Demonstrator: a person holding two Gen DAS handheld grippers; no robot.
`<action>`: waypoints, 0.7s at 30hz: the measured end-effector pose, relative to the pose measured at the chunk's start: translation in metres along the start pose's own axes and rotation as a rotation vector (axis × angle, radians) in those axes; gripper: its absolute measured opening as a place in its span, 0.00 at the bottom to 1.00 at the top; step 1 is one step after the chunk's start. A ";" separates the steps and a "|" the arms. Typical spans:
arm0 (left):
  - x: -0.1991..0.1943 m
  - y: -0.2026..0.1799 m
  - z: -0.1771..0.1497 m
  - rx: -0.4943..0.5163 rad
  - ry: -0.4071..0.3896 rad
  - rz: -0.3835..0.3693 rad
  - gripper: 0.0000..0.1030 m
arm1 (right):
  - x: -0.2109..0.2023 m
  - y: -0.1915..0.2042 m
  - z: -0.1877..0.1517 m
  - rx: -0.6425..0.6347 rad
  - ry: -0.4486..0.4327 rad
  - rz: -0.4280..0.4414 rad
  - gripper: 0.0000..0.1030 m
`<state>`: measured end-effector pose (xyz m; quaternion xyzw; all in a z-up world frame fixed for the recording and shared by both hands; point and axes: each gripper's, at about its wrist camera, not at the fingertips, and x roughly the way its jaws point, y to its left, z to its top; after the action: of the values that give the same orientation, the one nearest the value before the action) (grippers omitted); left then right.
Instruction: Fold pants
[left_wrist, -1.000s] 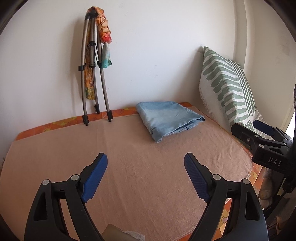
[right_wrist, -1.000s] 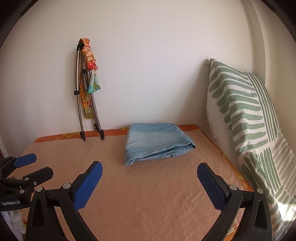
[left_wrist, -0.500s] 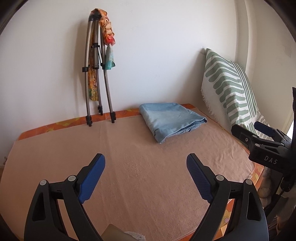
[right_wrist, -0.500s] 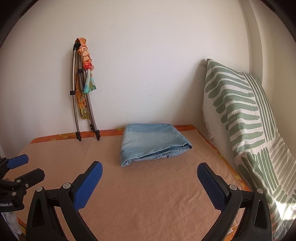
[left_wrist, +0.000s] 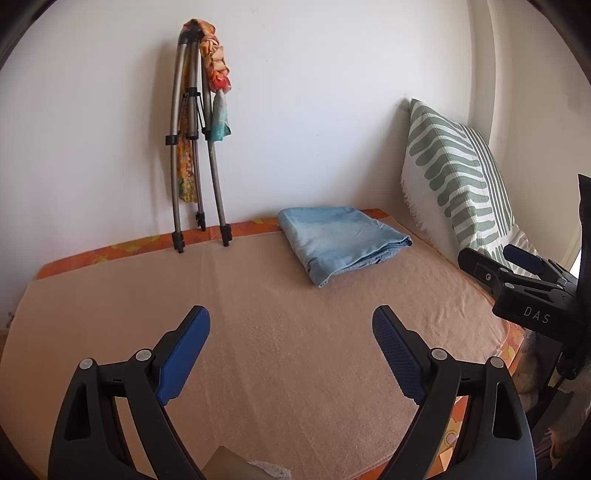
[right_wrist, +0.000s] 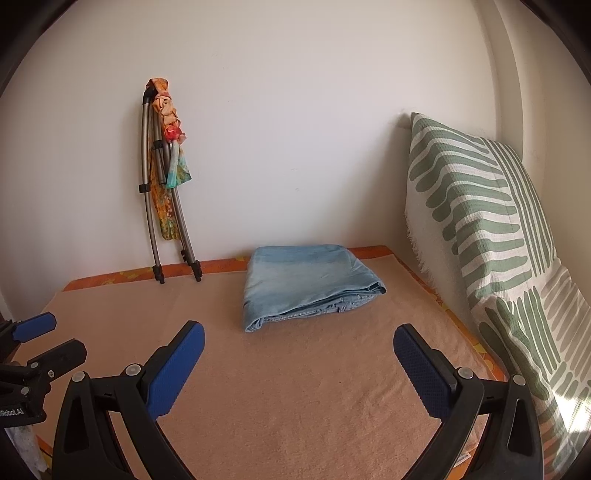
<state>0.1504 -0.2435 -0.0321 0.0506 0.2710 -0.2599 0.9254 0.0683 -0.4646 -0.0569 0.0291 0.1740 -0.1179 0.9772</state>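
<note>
A: Report the position of the pants.

B: The pants are lying folded into a compact blue bundle on the peach blanket, at its far side, near the wall. In the right wrist view the pants are showing stacked layers along the near edge, with a seam visible at the open end.

A: Report the left gripper.

B: The left gripper is hovering over the near part of the blanket. Its jaws are spread wide, and nothing is sitting between the blue pads. It is well apart from the pants.

A: Report the right gripper.

B: The right gripper is also hovering over the blanket, released, with jaws spread wide and holding nothing. The pants are lying ahead of it, not touching it. In the left wrist view the right gripper is appearing at the right edge, beside the pillow.

A: List surrounding items.

B: A green-striped pillow is leaning upright at the right side of the blanket. A folded tripod is leaning against the wall at the far left, with a coloured scarf hanging from its top. An orange patterned sheet is showing along the blanket's far edge.
</note>
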 end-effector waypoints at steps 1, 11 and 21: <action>0.000 0.000 0.000 0.001 -0.001 0.001 0.87 | 0.000 0.001 0.000 -0.001 -0.001 0.000 1.00; -0.006 -0.002 0.000 0.007 -0.019 0.006 0.87 | -0.001 0.003 0.000 -0.002 -0.002 0.007 1.00; -0.012 -0.005 -0.001 0.013 -0.052 0.013 0.87 | -0.001 0.005 0.001 -0.007 0.000 0.013 1.00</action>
<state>0.1390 -0.2417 -0.0258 0.0518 0.2450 -0.2569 0.9334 0.0685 -0.4596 -0.0555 0.0266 0.1742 -0.1108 0.9781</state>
